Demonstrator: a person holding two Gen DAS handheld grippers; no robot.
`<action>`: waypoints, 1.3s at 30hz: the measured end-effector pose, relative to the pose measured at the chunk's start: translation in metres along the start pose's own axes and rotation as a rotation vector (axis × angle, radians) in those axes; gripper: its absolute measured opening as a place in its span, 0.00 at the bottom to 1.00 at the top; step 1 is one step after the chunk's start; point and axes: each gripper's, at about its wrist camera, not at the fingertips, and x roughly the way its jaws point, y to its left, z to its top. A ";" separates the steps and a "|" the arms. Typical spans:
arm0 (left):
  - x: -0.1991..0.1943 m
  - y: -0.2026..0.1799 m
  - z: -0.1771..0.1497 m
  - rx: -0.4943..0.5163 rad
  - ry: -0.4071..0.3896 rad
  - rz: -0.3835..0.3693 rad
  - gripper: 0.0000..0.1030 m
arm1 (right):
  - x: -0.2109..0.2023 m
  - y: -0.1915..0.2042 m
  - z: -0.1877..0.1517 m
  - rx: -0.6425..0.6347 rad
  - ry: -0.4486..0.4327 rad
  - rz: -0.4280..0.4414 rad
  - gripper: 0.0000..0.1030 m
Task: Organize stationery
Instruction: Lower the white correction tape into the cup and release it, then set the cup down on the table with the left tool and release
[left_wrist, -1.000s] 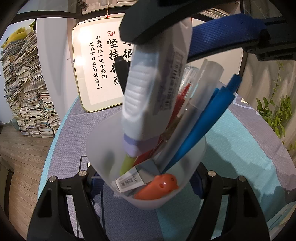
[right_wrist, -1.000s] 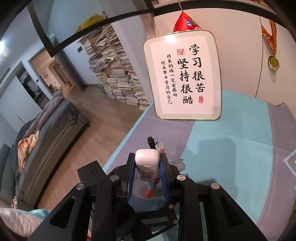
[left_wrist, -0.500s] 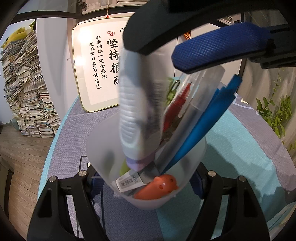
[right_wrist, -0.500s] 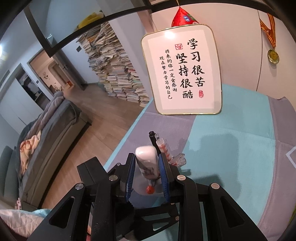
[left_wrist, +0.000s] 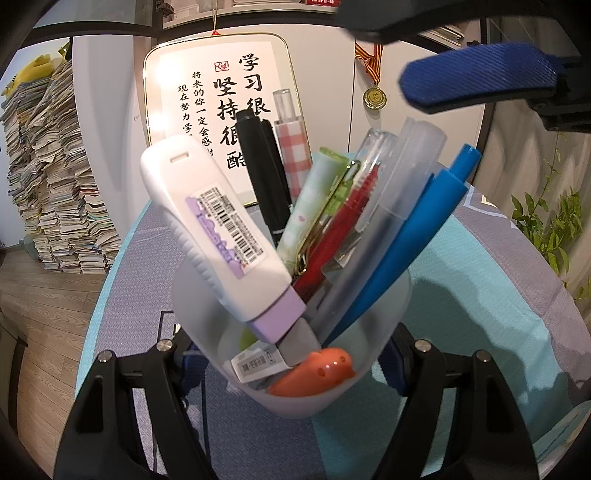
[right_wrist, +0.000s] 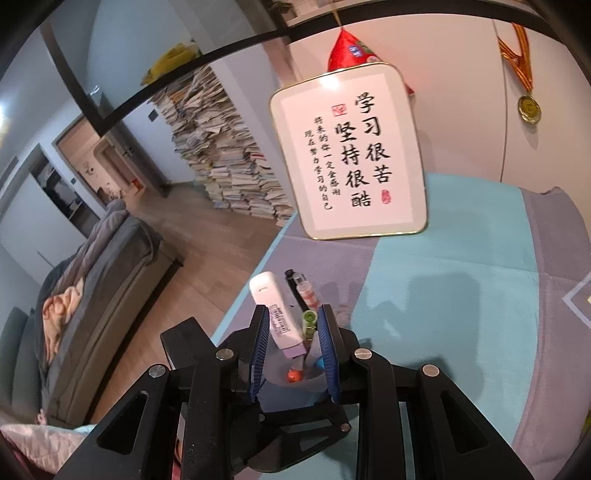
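Stationery fills a frosted plastic cup (left_wrist: 295, 391), and the left gripper (left_wrist: 291, 363) is clamped on this cup, one blue pad pressing on each side of its lower wall. The cup is held over a cloth of teal and grey-purple patches (left_wrist: 480, 295), near the left edge of the cloth, where the wooden floor (left_wrist: 44, 295) begins. Inside the cup a white correction tape with a purple cap (left_wrist: 218, 236) leans to the left with the cap pointing down; a barcode label is on its body. Beside it stand two black markers (left_wrist: 264, 177), a pink checked pen (left_wrist: 293, 155), a pale green pen with a gold clip (left_wrist: 317, 199), a red pen (left_wrist: 343, 229), a frosted clear pen (left_wrist: 402, 192) and a blue pen (left_wrist: 417, 236) that leans to the right. At the bottom of the cup lie an orange fish-shaped item (left_wrist: 314, 371) and a small white piece with a label (left_wrist: 255, 363). The right gripper (right_wrist: 295, 349) hangs above the cup with its jaws apart; the correction tape is seen between the blue pads, but the pads do not press on it. A framed calligraphy board (right_wrist: 354, 155) stands at the far edge of the cloth against the wall, and a medal (right_wrist: 529, 108) hangs to its right. A tall stack of books (right_wrist: 229, 158) stands on the floor.
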 end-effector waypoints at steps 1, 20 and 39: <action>0.000 0.001 0.000 0.000 0.000 -0.001 0.73 | -0.002 -0.003 -0.001 0.011 -0.008 0.000 0.27; -0.021 0.003 0.007 -0.025 -0.114 0.034 0.86 | -0.040 -0.081 -0.047 0.236 -0.067 -0.008 0.28; -0.008 -0.017 0.017 -0.019 -0.126 0.203 0.72 | -0.037 -0.147 -0.087 0.378 -0.030 0.058 0.28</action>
